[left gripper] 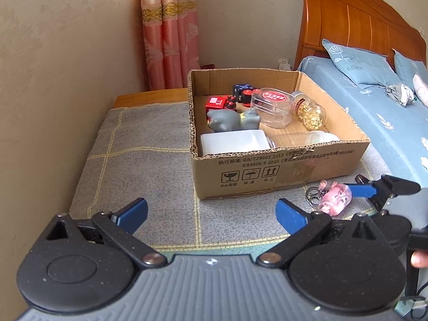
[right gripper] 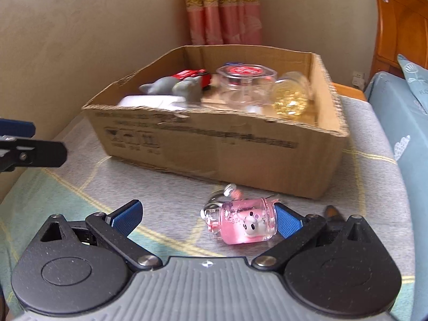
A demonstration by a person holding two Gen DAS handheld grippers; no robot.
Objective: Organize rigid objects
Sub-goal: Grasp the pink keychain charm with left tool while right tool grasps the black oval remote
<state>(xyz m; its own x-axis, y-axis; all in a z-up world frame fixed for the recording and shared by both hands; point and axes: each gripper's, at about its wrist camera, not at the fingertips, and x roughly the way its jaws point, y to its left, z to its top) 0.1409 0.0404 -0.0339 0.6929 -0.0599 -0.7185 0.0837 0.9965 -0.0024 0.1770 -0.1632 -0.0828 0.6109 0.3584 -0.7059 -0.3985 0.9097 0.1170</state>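
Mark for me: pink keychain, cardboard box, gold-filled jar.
pink keychain (right gripper: 244,222), right wrist view, on its clear pink body.
cardboard box (left gripper: 267,171), left wrist view, on the printed front wall.
gold-filled jar (left gripper: 311,113), left wrist view, on its glass side.

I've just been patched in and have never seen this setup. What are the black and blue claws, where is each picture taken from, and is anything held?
They are two handheld two-finger grippers, each carrying its own camera. The left gripper is open and holds nothing. The right gripper is open around the pink transparent bottle-shaped keychain, which lies on the grey checked blanket; its right pad seems to touch it, but nothing is gripped. Behind sits the open brown cardboard box, already holding toys and jars.
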